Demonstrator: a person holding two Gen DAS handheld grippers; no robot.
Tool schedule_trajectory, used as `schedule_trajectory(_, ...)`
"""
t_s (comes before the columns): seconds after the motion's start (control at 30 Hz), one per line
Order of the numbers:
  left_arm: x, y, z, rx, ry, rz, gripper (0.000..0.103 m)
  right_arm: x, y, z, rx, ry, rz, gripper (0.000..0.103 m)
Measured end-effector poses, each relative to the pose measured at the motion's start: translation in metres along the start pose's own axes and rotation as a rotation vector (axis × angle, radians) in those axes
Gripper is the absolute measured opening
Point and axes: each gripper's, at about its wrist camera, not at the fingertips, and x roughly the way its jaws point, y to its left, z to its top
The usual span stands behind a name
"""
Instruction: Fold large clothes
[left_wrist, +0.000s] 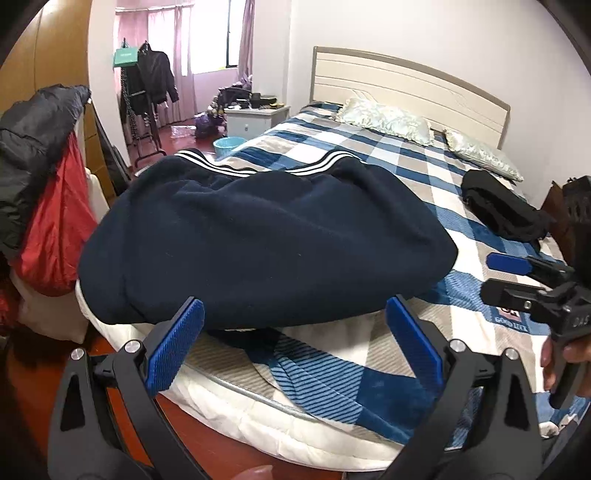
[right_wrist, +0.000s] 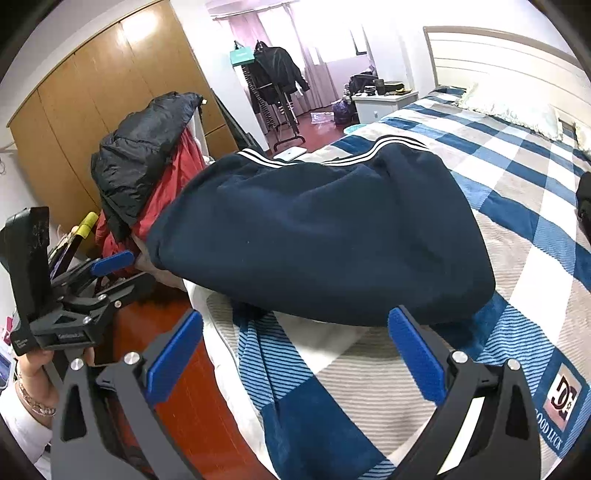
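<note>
A large navy fleece garment (left_wrist: 266, 236) with white stripes along its far edge lies folded in a thick bundle at the near corner of the bed (left_wrist: 369, 173). My left gripper (left_wrist: 295, 332) is open just short of its near edge, nothing between the blue pads. In the right wrist view the same garment (right_wrist: 325, 229) fills the middle, and my right gripper (right_wrist: 295, 339) is open just before its near edge. Each view shows the other gripper held in a hand off to the side, the right gripper (left_wrist: 495, 275) and the left gripper (right_wrist: 122, 271), both apart from the cloth.
The bed has a blue, white and beige checked blanket (right_wrist: 517, 206), two pillows (left_wrist: 384, 118) and a black garment (left_wrist: 502, 210). Left of the bed is a pile of black and red jackets (left_wrist: 40, 177). A wooden wardrobe (right_wrist: 92, 96), a clothes rack (left_wrist: 147, 85) and a nightstand (left_wrist: 255, 118) stand beyond.
</note>
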Motion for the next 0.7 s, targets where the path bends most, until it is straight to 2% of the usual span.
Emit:
schedule_trajectory(0.17, -0.002, 0.0, 0.003, -0.003, -0.021, 0.031, 0.096, 0.001, 0.008, 0.0, -0.04, 0.005, -0.008, 0.098)
schedule_trajectory(0.7, 0.002, -0.001, 0.006, 0.007, -0.03, 0.041, 0.096, 0.004, 0.013, 0.004, -0.048, -0.005, -0.02, 0.098)
